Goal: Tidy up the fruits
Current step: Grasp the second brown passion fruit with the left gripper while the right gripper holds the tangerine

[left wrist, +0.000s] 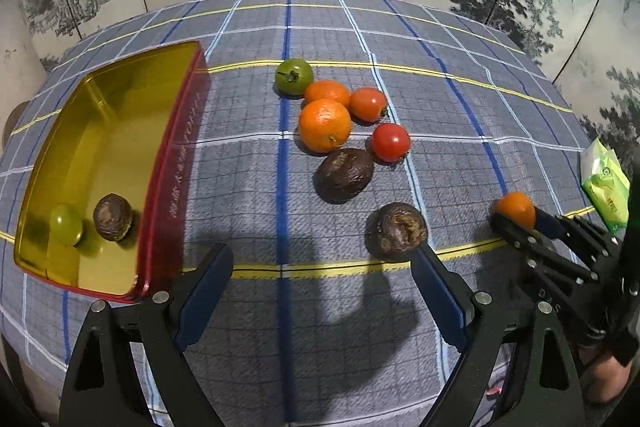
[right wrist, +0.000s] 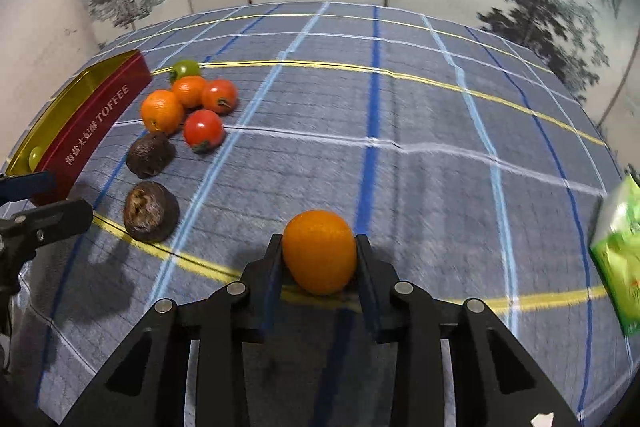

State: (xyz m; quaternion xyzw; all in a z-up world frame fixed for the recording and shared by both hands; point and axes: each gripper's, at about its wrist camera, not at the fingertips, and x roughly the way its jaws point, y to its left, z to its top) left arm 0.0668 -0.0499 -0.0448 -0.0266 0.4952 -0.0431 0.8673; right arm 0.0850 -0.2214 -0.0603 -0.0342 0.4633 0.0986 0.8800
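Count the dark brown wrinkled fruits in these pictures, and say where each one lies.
3. One is inside the gold tin; one lies below the big orange; one sits by the left gripper. None looks hidden.

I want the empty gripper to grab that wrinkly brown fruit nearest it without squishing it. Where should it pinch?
Probably across the wrinkled brown fruit's rounded sides, coming down from above. Its caved-in patch faces up, and the open left gripper has room around it.
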